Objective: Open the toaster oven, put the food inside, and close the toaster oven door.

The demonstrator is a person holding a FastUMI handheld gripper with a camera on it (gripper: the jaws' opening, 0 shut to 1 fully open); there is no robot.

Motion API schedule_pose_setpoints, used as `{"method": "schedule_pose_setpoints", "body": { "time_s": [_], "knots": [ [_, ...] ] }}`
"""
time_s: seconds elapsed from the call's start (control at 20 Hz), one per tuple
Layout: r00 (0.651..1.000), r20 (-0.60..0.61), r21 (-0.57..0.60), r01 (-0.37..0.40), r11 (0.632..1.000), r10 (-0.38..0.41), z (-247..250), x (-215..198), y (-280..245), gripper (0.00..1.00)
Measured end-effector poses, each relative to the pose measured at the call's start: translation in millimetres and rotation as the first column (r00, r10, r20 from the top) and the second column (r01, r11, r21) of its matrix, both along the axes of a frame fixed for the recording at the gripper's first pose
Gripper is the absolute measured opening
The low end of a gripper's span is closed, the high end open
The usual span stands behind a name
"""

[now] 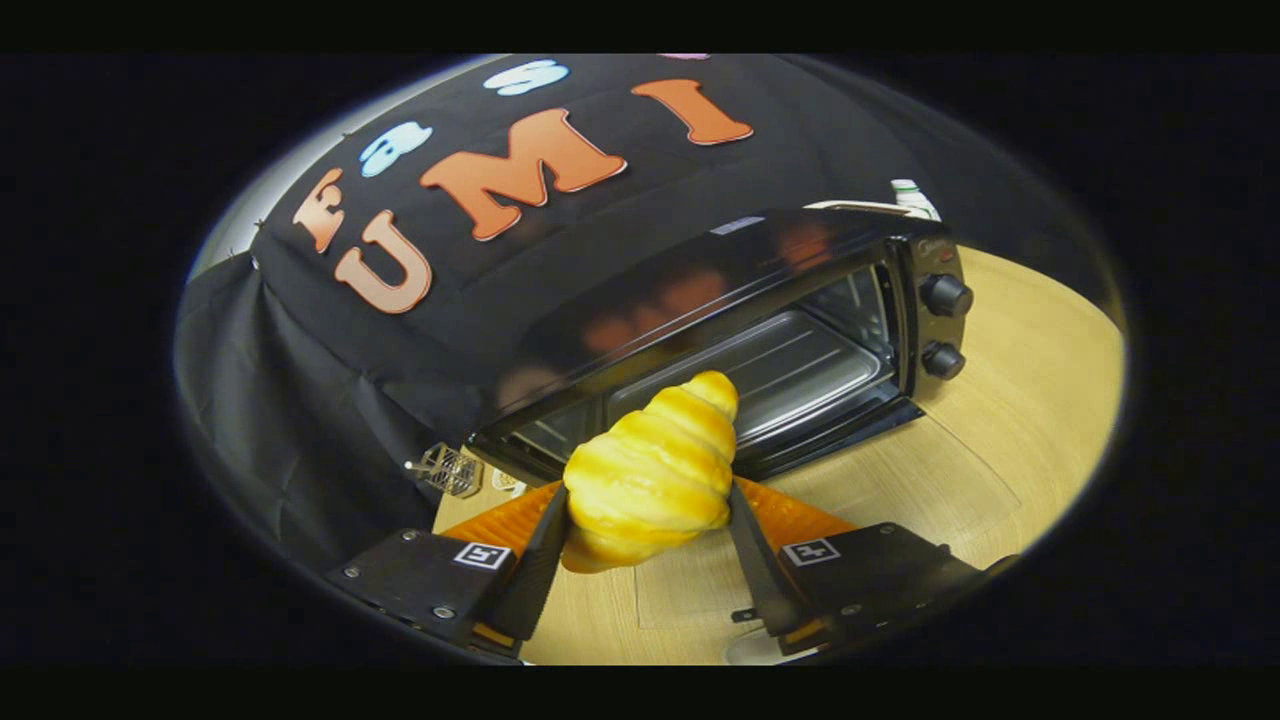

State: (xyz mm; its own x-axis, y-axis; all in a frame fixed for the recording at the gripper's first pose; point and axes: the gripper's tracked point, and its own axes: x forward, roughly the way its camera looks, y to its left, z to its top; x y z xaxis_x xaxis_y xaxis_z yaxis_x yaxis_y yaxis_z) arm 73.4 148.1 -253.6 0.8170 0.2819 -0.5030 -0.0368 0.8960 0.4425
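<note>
A small wire rack (447, 468) lies on the wooden table (1000, 440) beside the black cloth wall (300, 400). Next to it, one black toaster oven (720, 330) stands with its door down; inside sits one metal tray (770, 365), bare. The gripper (648, 520) clamps one golden croissant (650, 470) between both fingers (545, 545), held above the table just ahead of the oven's mouth. Two knobs (945, 295) sit on the oven's right panel.
</note>
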Motion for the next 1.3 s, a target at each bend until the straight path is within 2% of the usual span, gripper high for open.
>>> {"method": "schedule_pose_setpoints", "body": {
  "time_s": [0.4, 0.55, 0.7, 0.85, 0.9, 1.05, 1.3],
  "knots": [
    [0.994, 0.073, 0.173, 0.068, 0.983, -0.082, -1.7, 40.2, 8.8, 0.84],
    [0.985, 0.130, 0.206, 0.086, 0.975, -0.115, 0.2, 58.0, 8.3, 0.84],
    [0.984, 0.125, 0.221, 0.097, 0.970, -0.127, -11.5, 70.1, 11.7, 0.86],
    [0.973, 0.184, 0.170, 0.106, 0.980, -0.137, -9.1, 75.6, 11.8, 0.88],
    [0.973, 0.185, 0.165, 0.112, 0.980, -0.142, -9.3, 76.1, 12.7, 0.91],
    [0.973, 0.172, 0.148, 0.132, 0.980, -0.157, -9.6, 69.0, 11.1, 0.94],
    [0.970, 0.191, 0.162, 0.119, 0.979, -0.150, 5.8, 45.9, 10.9, 0.98]
  ]
}}
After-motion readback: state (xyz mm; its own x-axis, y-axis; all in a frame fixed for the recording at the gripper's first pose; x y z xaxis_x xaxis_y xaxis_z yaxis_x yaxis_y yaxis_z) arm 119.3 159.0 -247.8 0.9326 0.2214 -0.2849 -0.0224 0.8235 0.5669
